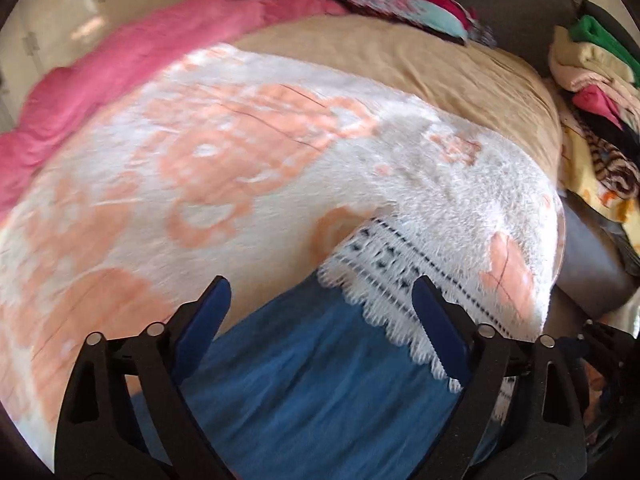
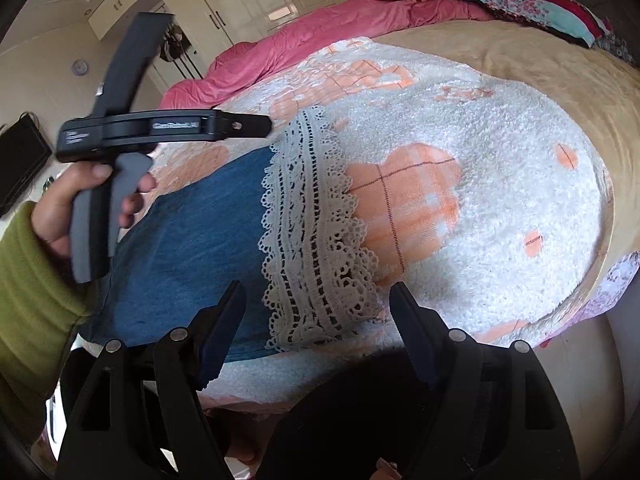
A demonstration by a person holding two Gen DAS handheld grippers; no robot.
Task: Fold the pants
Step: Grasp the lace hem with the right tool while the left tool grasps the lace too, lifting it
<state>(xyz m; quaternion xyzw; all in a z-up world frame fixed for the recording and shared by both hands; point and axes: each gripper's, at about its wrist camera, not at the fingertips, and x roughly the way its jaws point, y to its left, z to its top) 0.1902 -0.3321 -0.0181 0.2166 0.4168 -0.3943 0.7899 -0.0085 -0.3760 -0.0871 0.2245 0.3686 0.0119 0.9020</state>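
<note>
I found the pants (image 2: 188, 248) lying flat on the white-and-orange blanket (image 2: 480, 184) on the bed (image 2: 560, 80), blue denim with a white lace hem (image 2: 316, 240) toward 3 o'clock in the right wrist view. My right hand-held gripper (image 2: 318, 308) hung over the lace at 6 o'clock, jaws spread wide, nothing between them. My left hand-held gripper (image 1: 322, 300) was likewise wide open and empty above the denim; the right view showed it at 9 o'clock, carried in a hand (image 2: 80, 200) with a green sleeve (image 2: 32, 300).

Risks, as I judged them:
- The open lace could snag on a finger and drag the hem askew.
- A pinch set too deep could take the fluffy blanket along with the denim.
- The left view was blurred, so aim there was uncertain.

No containers were visible; a stack of folded clothes (image 1: 592, 80) sat at 2 o'clock.
</note>
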